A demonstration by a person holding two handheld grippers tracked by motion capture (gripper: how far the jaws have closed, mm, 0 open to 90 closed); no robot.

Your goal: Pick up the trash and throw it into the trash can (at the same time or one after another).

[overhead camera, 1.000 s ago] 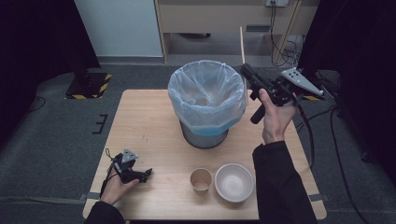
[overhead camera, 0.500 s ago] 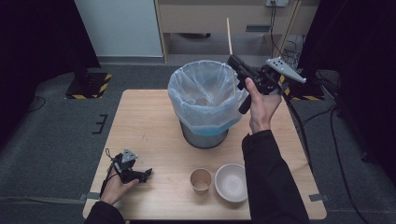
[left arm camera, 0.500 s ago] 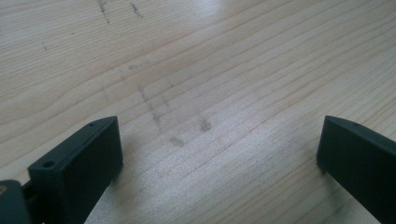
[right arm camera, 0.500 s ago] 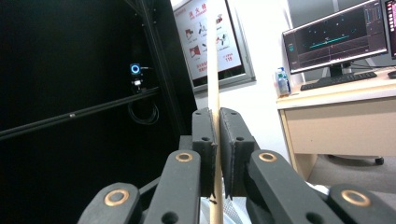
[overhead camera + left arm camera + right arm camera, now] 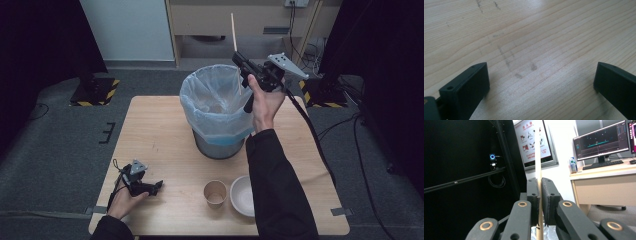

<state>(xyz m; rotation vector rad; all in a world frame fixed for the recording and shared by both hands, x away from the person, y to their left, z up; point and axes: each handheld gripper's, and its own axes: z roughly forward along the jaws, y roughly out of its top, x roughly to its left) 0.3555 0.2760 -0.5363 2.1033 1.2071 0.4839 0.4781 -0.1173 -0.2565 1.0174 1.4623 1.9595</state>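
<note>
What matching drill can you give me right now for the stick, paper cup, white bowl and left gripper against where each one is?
Things:
1. wooden stick
2. paper cup
3. white bowl
4. left gripper

Places or states:
A. near table edge, just right of the cup
B. clamped upright in the right gripper above the lined bin
C. jaws wide apart, low over bare table
D. in front of the bin, left of the bowl

Pairs: 1-B, 2-D, 3-A, 4-C
</note>
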